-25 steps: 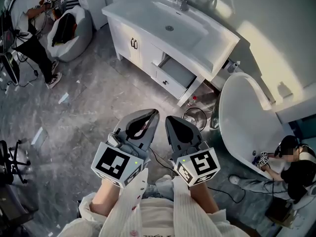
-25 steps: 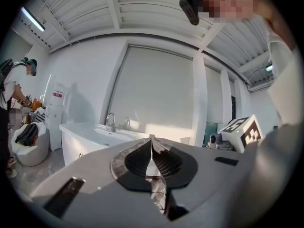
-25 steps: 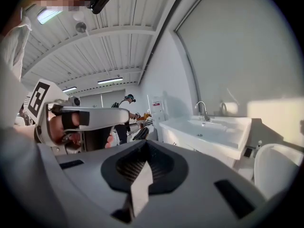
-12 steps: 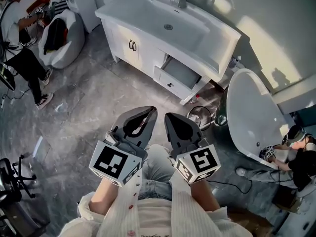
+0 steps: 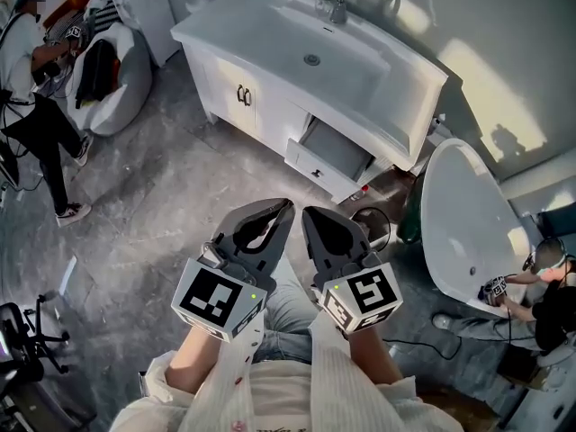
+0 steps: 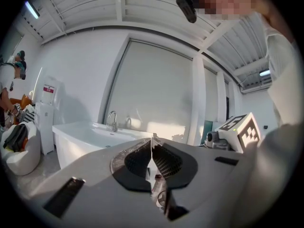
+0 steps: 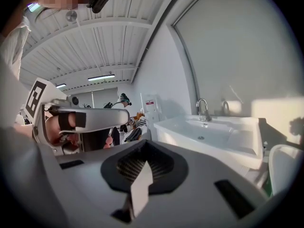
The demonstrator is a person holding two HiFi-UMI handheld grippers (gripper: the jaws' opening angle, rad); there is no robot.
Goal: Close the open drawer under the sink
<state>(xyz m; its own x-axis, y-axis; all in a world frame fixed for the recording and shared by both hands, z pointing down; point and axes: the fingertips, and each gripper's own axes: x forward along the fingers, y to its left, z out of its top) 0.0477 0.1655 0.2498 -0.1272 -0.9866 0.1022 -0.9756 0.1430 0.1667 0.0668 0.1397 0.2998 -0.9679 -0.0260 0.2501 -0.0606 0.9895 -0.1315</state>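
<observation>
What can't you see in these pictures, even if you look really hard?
- Inside of the drawer: head view, its back is tucked under the sink counter, so any contents can't be told.
- Drawer handle: head view, too small to show its shape.
- Drawer in both gripper views: covered by the left gripper and right gripper bodies.

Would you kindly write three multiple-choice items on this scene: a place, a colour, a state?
1. Where is the open white drawer? A between the white double cabinet doors and the white oval bathtub; B on the doors' far side from the bathtub; C inside the bathtub.
2. What colour is the marbled floor? A red; B grey; C green.
3. How do the jaws of the left tool stand? A wide apart; B clamped on the drawer; C together, empty.
Answers: 1 A, it juts out on the doors' bathtub side. 2 B, grey throughout. 3 C, they meet with nothing between.
</observation>
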